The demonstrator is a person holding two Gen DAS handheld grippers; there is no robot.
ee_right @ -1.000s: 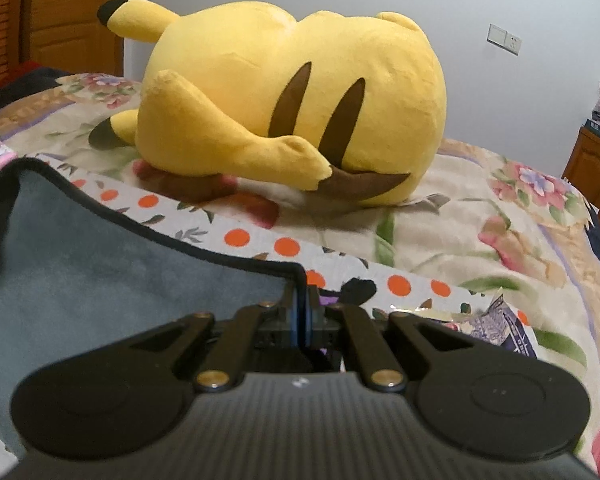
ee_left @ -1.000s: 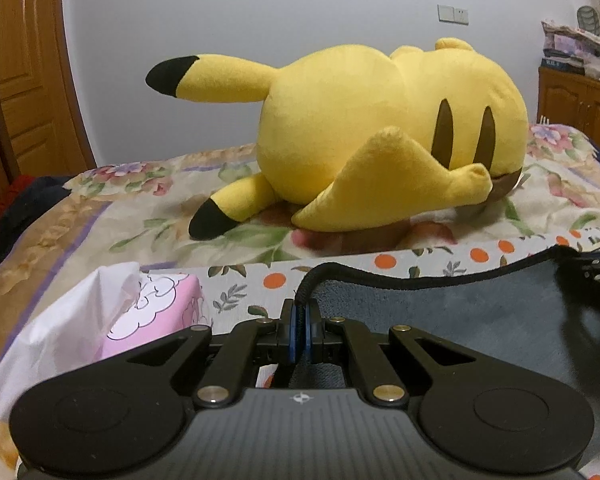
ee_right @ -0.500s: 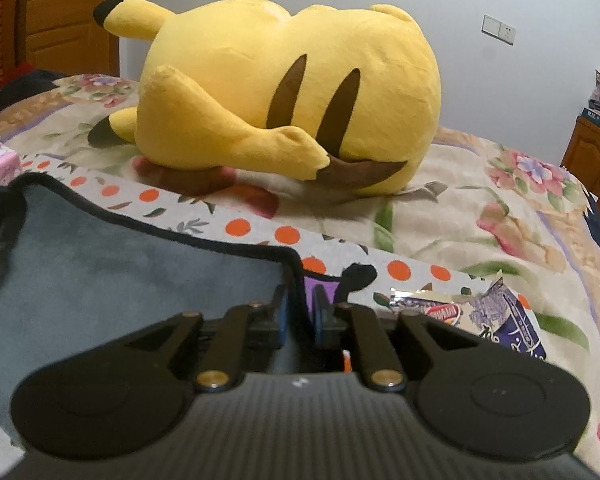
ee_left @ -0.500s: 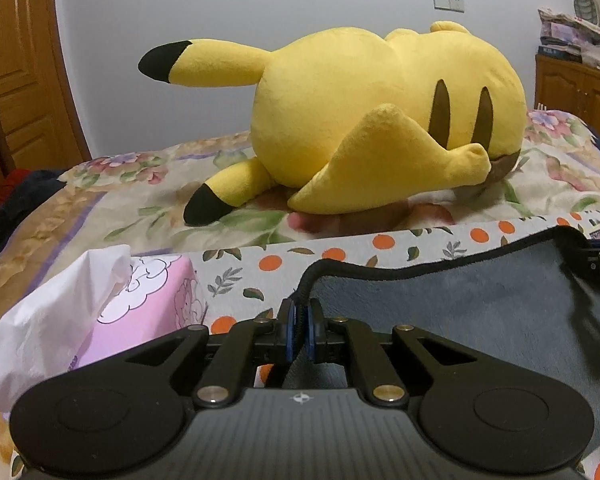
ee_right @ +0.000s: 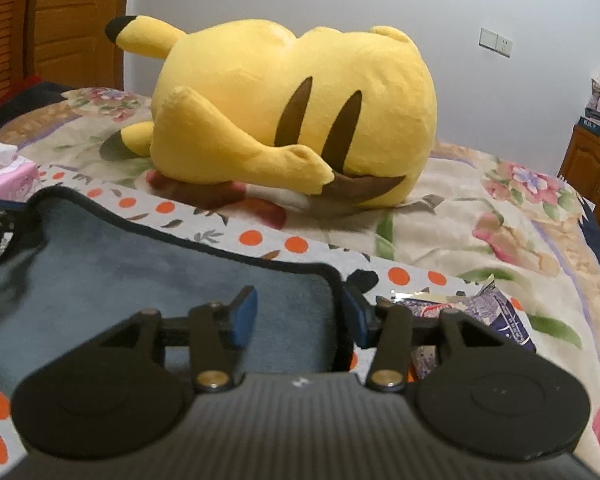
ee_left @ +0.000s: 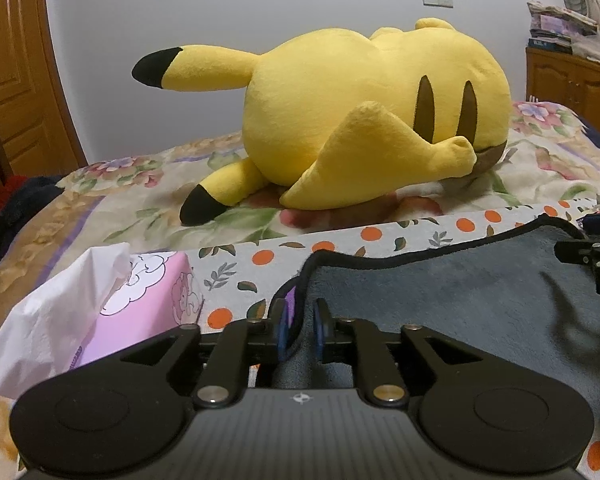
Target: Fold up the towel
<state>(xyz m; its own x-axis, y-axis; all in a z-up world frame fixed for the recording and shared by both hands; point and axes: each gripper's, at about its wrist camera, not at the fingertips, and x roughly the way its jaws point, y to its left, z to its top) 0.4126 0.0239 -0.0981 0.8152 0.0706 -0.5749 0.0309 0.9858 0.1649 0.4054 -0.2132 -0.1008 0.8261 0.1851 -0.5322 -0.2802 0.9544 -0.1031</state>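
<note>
A dark grey towel point(ee_left: 440, 284) with a black hem lies flat on the bed; it also shows in the right wrist view point(ee_right: 140, 276). My left gripper point(ee_left: 302, 328) is slightly open over the towel's near-left corner, the hem loose between the jaws. My right gripper point(ee_right: 296, 316) is open wide, its jaws on either side of the towel's near-right corner and not gripping it. The right gripper's tip shows at the right edge of the left wrist view point(ee_left: 592, 256).
A big yellow plush toy point(ee_left: 372, 120) lies on the floral bedspread point(ee_left: 140, 208) behind the towel. A pink tissue box point(ee_left: 112, 308) sits to the left. Crumpled wrappers point(ee_right: 480, 312) lie to the right. A wooden cabinet point(ee_left: 572, 76) stands at the far right.
Both grippers have opened and let go of the towel corners; the right one opened wider. The towel has settled flat on the bed.
</note>
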